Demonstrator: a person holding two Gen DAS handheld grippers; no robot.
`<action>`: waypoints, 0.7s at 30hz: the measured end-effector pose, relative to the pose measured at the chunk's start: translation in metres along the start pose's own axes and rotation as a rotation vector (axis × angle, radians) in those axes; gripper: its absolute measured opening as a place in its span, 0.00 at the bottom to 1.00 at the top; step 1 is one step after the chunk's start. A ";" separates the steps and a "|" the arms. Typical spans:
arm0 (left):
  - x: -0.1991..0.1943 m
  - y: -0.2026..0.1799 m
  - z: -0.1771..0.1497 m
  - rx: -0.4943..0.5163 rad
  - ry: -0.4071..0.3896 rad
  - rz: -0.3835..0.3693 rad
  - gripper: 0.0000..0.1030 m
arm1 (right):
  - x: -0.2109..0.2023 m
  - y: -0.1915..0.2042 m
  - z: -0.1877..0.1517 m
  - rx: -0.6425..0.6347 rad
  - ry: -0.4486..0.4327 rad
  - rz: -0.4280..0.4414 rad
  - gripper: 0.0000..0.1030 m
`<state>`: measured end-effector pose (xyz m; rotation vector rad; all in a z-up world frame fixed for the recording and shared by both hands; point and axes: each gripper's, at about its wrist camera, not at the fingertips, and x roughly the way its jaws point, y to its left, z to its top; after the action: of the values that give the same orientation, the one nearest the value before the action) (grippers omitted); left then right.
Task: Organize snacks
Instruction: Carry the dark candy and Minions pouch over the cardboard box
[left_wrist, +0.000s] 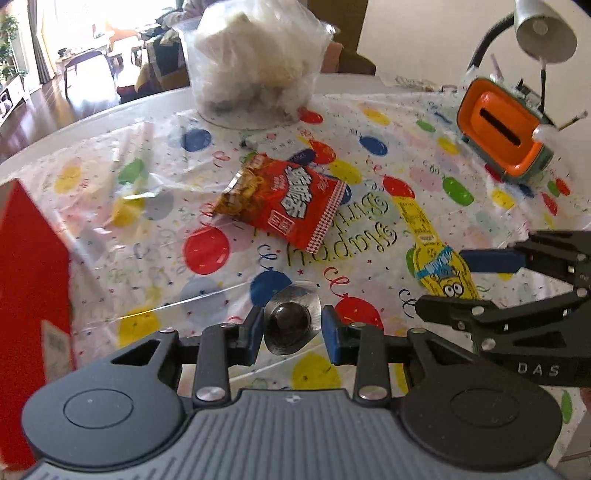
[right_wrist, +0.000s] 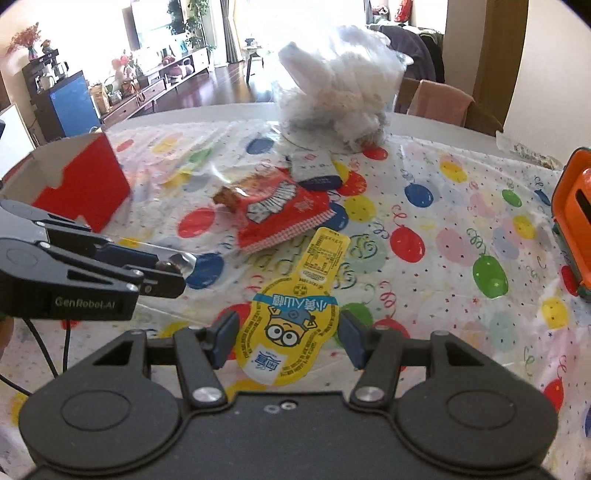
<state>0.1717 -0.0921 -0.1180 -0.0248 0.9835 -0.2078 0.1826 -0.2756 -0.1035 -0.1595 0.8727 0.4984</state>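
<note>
Left claw (left_wrist: 291, 328) was clenched on a small foil-backed blister with a dark round sweet (left_wrist: 289, 320) in it, the pack pinched edge to edge between the blue pads. Right claw (right_wrist: 290, 341) was grasping the yellow cartoon-print snack pack (right_wrist: 291, 321) by its wide lower end, the narrow tab pointing away from the camera. Both packs looked clear of the bench, though I couldn't be sure.

Progress, as I judged it: early to middle. Two snacks were in hand and none visibly sorted. Still lying on the balloon-print cloth (right_wrist: 461, 206) were the red crisp bag (right_wrist: 277, 212) and, touching its far edge, a grey-and-navy packet (right_wrist: 314, 170). The open red box (right_wrist: 81, 184) at the left side looked like the likely destination; its inside wasn't visible, so I couldn't tell what it already held.

View differences: the right wrist view showed the box as an open-topped carton with a pale interior wall; the left wrist view gave only a blurred red slab at the frame edge. The left view showed the dark sweet head-on, the orange holder (left_wrist: 506, 136) whole and a desk lamp (left_wrist: 546, 33); the right view clipped the holder. Both views caught the big clear bag of white stuff (right_wrist: 340, 92) at the back.
</note>
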 end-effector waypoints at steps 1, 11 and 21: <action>-0.007 0.002 0.000 -0.001 -0.009 0.000 0.32 | -0.005 0.005 0.001 0.003 -0.004 0.008 0.56; -0.083 0.043 -0.004 -0.039 -0.099 0.025 0.32 | -0.047 0.068 0.027 -0.058 -0.083 0.036 0.56; -0.141 0.114 -0.012 -0.121 -0.174 0.045 0.32 | -0.055 0.137 0.065 -0.132 -0.147 0.089 0.56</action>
<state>0.1051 0.0467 -0.0219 -0.1296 0.8212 -0.1027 0.1324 -0.1533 -0.0109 -0.2025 0.7054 0.6430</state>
